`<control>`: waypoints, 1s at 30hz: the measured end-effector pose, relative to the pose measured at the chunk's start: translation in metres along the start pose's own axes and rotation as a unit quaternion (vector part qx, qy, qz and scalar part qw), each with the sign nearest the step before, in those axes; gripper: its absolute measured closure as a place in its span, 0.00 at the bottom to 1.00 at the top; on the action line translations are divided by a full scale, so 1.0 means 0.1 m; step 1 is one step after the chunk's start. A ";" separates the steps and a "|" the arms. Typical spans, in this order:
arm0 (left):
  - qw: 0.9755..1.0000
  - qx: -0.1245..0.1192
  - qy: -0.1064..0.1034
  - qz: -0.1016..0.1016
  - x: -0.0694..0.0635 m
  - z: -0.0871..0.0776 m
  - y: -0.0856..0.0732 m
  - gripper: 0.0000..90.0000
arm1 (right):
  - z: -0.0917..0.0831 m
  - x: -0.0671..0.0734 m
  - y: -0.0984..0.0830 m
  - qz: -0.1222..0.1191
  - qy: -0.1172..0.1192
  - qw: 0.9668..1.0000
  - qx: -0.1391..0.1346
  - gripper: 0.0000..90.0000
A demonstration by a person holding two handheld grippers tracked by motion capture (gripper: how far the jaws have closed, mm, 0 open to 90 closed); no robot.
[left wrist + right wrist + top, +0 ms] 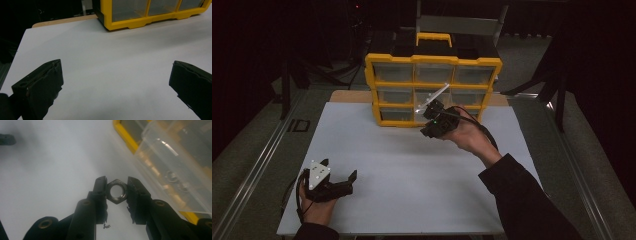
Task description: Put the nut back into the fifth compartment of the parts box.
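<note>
I see my right gripper (pixel 116 190) clamping a dark hex nut (pixel 116 191) between its jaw tips, above the white table (pixel 50 170). At two o'clock, a clear plastic drawer (pixel 172 165) juts from the yellow-framed organizer (pixel 123 135).

Table: white top (pixel 402 165), a strip of bare wood (pixel 349 96) showing along its far edge.
On it: 1 yellow drawer organizer (pixel 432 90) with clear drawers, standing at the far middle, 1 drawer (pixel 432 100) pulled out.

The drawer cabinet (pixel 432 90) stands at the far edge of the table (pixel 402 170), one drawer (pixel 432 100) pulled out in front.
</note>
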State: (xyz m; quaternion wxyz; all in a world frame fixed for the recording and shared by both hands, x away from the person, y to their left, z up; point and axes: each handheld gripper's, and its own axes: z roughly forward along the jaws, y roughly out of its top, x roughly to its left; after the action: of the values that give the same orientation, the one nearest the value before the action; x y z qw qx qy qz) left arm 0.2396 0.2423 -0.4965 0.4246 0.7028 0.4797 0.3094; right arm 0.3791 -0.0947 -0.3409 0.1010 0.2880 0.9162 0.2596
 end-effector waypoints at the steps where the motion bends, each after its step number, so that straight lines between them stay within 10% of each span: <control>1: 1.000 0.000 0.000 0.000 0.00 0.00 0.00 0.00 | -0.01 -0.02 0.01 0.003 -0.001 1.000 -0.002 0.78; 30: 1.000 0.000 0.000 0.000 0.00 0.00 0.00 0.00 | -0.20 -0.47 0.26 0.069 -0.048 0.996 -0.016 0.78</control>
State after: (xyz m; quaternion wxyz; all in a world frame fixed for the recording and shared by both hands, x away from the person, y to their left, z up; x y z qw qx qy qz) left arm 0.2399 0.2423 -0.4967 0.4245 0.7030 0.4798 0.3090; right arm 0.4231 -0.1117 -0.3083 0.1313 0.3607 0.8841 0.2664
